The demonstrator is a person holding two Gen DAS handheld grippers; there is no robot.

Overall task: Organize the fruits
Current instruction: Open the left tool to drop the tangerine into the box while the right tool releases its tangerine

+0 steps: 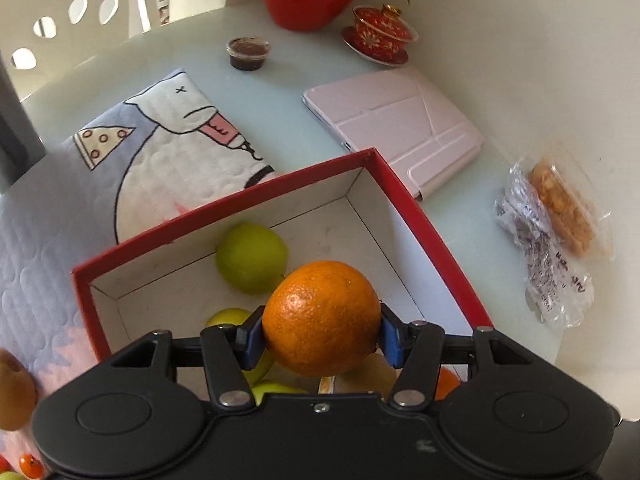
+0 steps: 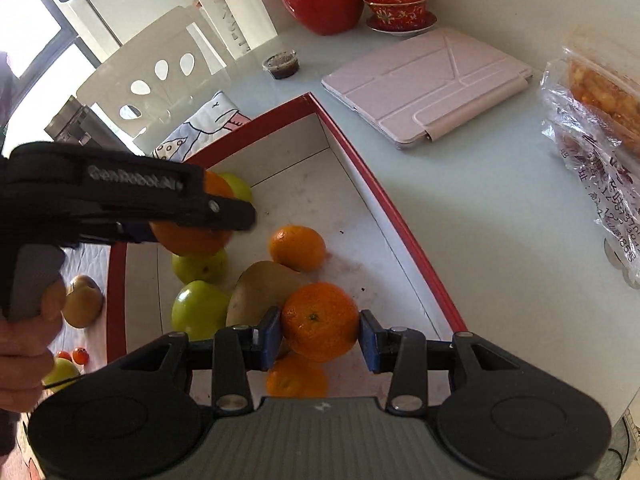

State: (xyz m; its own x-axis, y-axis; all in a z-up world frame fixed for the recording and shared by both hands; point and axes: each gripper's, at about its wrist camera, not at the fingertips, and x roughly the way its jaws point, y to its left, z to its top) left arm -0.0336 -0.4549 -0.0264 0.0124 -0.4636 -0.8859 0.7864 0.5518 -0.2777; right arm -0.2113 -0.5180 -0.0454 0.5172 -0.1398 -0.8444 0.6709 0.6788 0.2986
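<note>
Oranges carried over the red box, one clamped in each gripper.

Left gripper (image 1: 322, 338) pinches the large orange (image 1: 322, 318), right gripper (image 2: 320, 338) the small orange (image 2: 320, 322); both hang above the red box (image 2: 400, 216), presumably for dropping among the green apples (image 2: 200, 308) and pear (image 2: 260, 288).

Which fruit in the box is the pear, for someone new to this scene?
Find the red-rimmed box mid-table. Among the loose fruit on its white floor lies the pear, between green apples and oranges. It alone is dull tan-brown and tapered.

The left gripper (image 1: 322, 338) and the right gripper (image 2: 319, 334) both point steeply down, each with its jaws clamped on one fruit.
</note>
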